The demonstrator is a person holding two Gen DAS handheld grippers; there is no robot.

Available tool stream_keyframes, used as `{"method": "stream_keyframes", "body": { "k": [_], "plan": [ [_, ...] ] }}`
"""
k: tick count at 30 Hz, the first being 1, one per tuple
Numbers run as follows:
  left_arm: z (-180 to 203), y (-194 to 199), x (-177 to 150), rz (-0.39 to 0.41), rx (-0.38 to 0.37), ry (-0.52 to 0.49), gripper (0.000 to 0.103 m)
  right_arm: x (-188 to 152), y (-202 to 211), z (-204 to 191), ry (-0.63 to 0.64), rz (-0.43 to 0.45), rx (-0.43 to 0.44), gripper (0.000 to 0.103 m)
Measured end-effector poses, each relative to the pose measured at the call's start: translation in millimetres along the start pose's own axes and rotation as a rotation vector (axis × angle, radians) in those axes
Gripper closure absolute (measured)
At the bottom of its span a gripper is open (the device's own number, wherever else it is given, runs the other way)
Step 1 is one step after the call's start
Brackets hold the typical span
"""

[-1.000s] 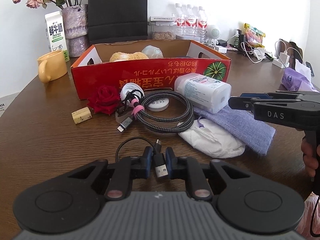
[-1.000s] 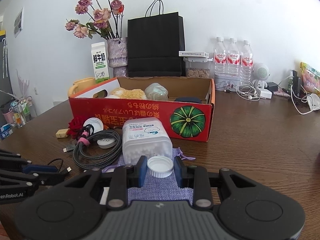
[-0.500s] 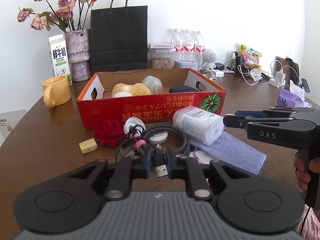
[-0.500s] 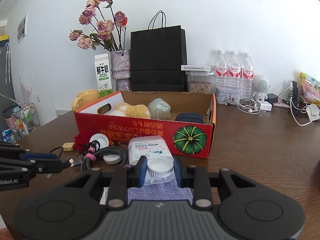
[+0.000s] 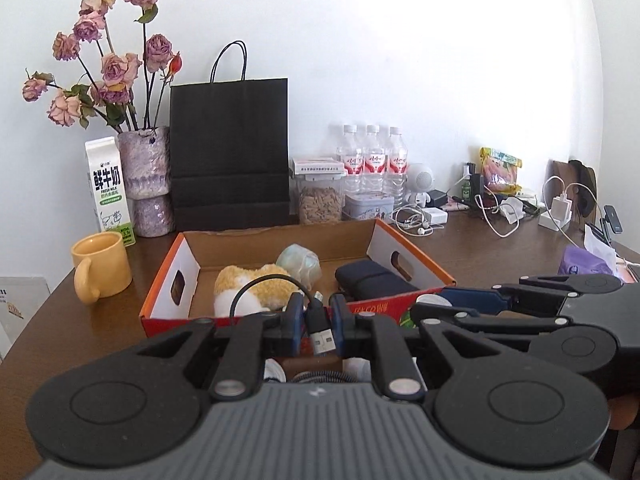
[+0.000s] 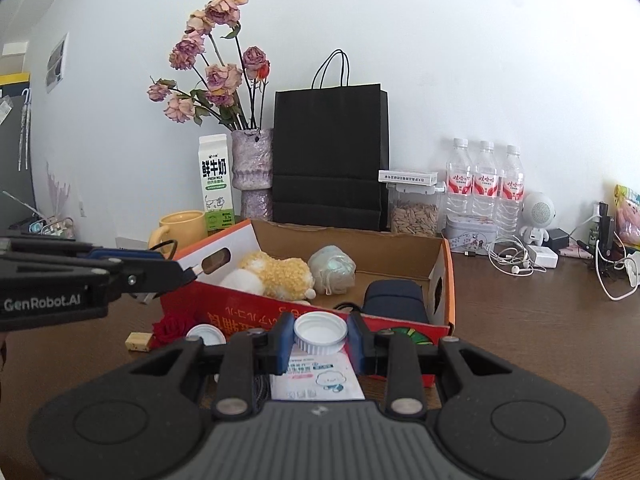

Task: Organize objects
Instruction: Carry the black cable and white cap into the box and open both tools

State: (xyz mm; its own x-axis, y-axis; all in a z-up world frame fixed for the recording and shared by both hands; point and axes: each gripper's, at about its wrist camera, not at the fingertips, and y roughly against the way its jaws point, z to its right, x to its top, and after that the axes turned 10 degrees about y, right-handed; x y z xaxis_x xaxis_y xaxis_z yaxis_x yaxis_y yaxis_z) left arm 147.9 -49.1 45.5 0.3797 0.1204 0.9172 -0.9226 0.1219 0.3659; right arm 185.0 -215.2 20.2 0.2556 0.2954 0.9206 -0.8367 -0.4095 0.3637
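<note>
Low in the middle of the left wrist view, the left gripper [image 5: 316, 320] is clamped on a short black USB cable [image 5: 320, 328], its silver plug poking toward the camera and its thin loop arching up over the near wall of the shallow red-and-orange cardboard box [image 5: 412, 268]. In the right wrist view, the right gripper [image 6: 320, 338] pinches a white ribbed plastic lid [image 6: 320, 333] by its rim, held level just in front of that same box.

Inside the box, centre of frame, lie a yellow-and-white plush toy [image 6: 276, 274], a pale green wrapped bundle [image 6: 332, 268] and a dark navy pouch [image 6: 394, 300]. Down on the brown wooden table [image 6: 540, 320], in front of the box, I can see a red fabric rose [image 6: 172, 328] and a small wooden block [image 6: 138, 341].

Both loads look bound for the box, I'd say. To do it well, each should travel clear over the near wall before anything is let go, and the cable's loop should be inside the box rather than draped on the edge. The bare floor between the plush toy and the pouch seems the safest landing spot.
</note>
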Motion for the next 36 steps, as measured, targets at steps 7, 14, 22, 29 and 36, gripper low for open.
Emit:
{"method": "stream_keyframes", "body": {
  "k": [7,14,22,29,36],
  "plan": [
    [2.4,-26.9,22.3,0.029,-0.005,0.012,0.087,22.7,-27.4,5.2,0.028,0.018,-0.021,0.075],
    [1.2,-60.6,35.2,0.025,0.013,0.022,0.087,41.0,-62.5,14.3,0.032,0.016,-0.038,0.075],
    [-9.2,-99.2,41.1,-0.007,0.030,0.066,0.087,48.9,-103.9,20.1,0.030,-0.017,-0.044,0.075],
    [-18.6,-128.1,47.0,-0.019,0.052,0.089,0.087,47.4,-130.7,24.6,0.023,-0.051,-0.043,0.075],
    [-29.2,-147.0,42.7,-0.066,0.072,0.089,0.087,39.9,-143.6,31.7,0.008,-0.083,-0.035,0.075]
  ]
}}
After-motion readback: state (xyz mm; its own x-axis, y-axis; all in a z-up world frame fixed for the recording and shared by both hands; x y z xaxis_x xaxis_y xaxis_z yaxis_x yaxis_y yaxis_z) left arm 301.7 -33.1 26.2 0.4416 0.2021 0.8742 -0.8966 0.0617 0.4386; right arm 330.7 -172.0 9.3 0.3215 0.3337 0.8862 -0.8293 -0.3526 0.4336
